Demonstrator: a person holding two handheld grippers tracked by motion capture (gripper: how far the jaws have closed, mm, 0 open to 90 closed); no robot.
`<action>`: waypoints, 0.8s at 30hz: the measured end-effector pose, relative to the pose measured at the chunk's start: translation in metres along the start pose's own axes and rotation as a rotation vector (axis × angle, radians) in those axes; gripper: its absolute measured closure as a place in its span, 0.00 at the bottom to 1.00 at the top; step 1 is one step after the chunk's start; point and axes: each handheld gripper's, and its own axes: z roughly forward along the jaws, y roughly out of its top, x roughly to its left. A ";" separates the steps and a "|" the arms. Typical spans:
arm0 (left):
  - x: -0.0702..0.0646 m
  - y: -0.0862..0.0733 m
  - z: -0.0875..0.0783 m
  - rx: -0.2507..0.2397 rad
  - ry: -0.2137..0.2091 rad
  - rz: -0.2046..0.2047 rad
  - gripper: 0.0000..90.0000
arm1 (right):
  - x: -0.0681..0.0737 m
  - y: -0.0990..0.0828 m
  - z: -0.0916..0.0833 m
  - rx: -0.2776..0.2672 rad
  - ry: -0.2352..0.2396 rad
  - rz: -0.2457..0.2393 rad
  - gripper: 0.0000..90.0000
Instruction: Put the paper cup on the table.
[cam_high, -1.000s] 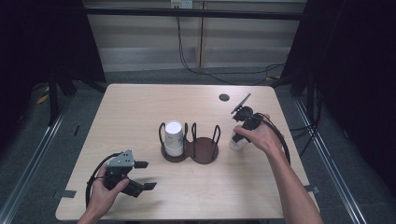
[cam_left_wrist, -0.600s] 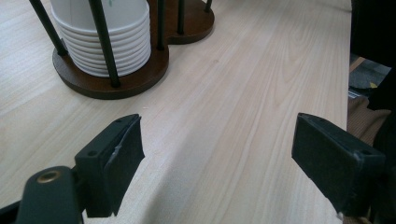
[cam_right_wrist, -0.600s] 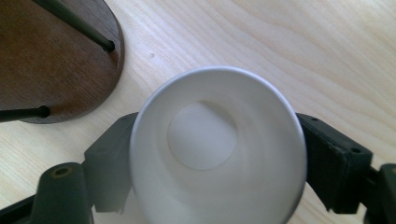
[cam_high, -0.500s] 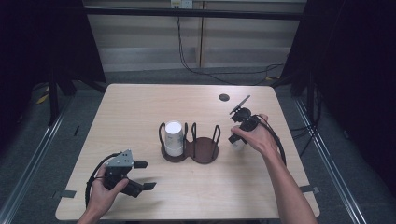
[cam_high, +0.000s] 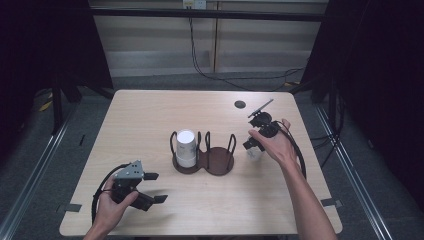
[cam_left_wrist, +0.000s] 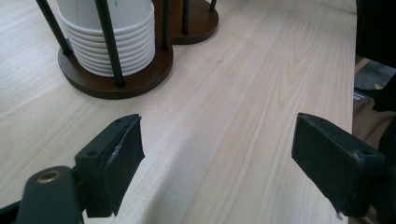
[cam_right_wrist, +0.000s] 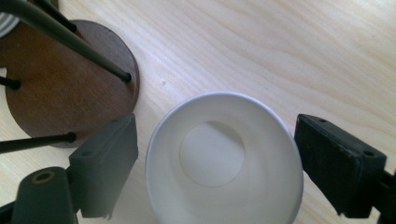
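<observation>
A single white paper cup (cam_right_wrist: 219, 163) stands upright on the table, just right of the wooden two-ring cup holder (cam_high: 220, 162). My right gripper (cam_right_wrist: 224, 163) points down over it, one jaw on each side of the rim with a gap at both. Its jaws have just been opening and stand open. In the high view the right gripper (cam_high: 253, 146) sits above that cup (cam_high: 254, 155). A stack of white cups (cam_high: 185, 147) fills the holder's left ring; the right ring is empty. My left gripper (cam_high: 156, 188) rests near the front left, open, and nothing is between the jaws of the left gripper (cam_left_wrist: 219, 163).
A small black round disc (cam_high: 240, 104) lies on the table behind the right hand. Cables trail from both grippers. The holder's thin black posts (cam_right_wrist: 70, 37) stand close to the left of the single cup. The table's right edge (cam_high: 320, 165) is near the right forearm.
The right hand has tilted slightly over the white cup, which stays in place on the table. The left hand and its gripper have kept still.
</observation>
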 end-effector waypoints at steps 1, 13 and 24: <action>0.000 0.000 0.000 -0.002 0.001 -0.004 0.18 | -0.001 0.000 -0.001 -0.010 -0.008 0.001 0.16; -0.001 0.000 0.006 0.036 0.008 0.001 0.18 | -0.008 -0.011 -0.023 -0.169 0.019 0.053 0.16; 0.000 0.000 0.006 0.002 0.077 -0.032 0.18 | -0.003 -0.030 -0.036 -0.316 0.069 0.080 0.15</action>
